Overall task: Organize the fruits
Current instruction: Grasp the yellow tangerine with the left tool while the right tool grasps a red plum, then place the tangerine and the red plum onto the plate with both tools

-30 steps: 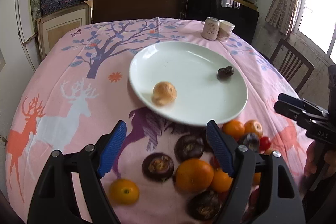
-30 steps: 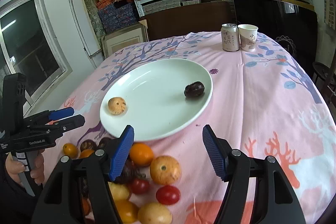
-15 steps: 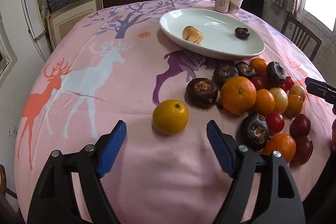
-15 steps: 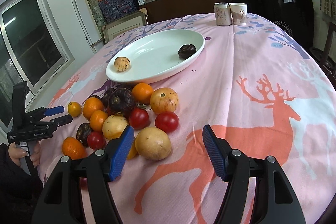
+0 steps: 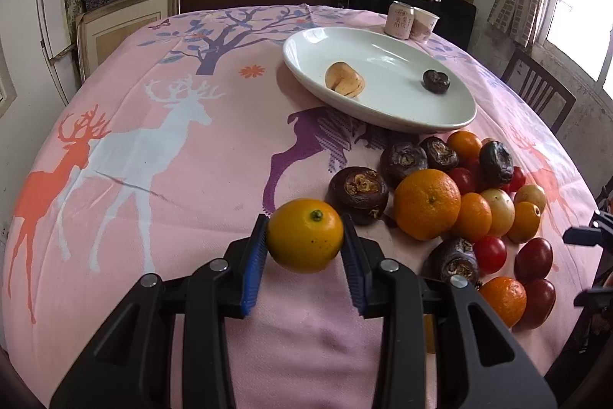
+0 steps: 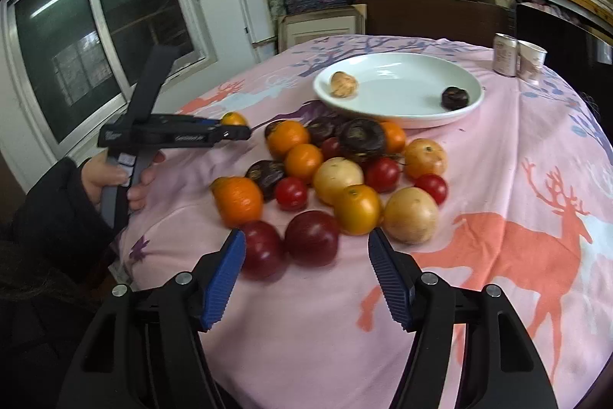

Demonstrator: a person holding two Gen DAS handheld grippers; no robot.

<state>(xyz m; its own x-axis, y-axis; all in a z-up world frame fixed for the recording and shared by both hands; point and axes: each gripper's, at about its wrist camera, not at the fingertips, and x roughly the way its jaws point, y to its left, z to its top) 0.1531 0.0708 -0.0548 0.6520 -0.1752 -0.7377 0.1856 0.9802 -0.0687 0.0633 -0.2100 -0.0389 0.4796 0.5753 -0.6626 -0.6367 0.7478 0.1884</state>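
Observation:
My left gripper [image 5: 304, 236] is shut on a small yellow-orange citrus [image 5: 305, 235], just above the pink cloth; the citrus also shows in the right wrist view [image 6: 233, 119]. A pile of oranges, tomatoes, plums and dark fruits [image 5: 452, 202] lies to its right. The white plate [image 5: 306, 52] beyond holds a tan fruit [image 5: 344, 84] and a dark fruit [image 5: 436, 81]. My right gripper [image 6: 306, 261] is open and empty, just in front of two dark red plums [image 6: 311, 237] at the near edge of the pile.
A drink can [image 5: 400, 20] and a paper cup [image 5: 423, 24] stand behind the plate. A wooden chair [image 5: 536, 94] stands at the table's right. Shelves and boxes fill the back wall.
My left gripper moved forward and closed on the yellow-orange citrus. My right gripper drew back toward the near side of the pile, still open.

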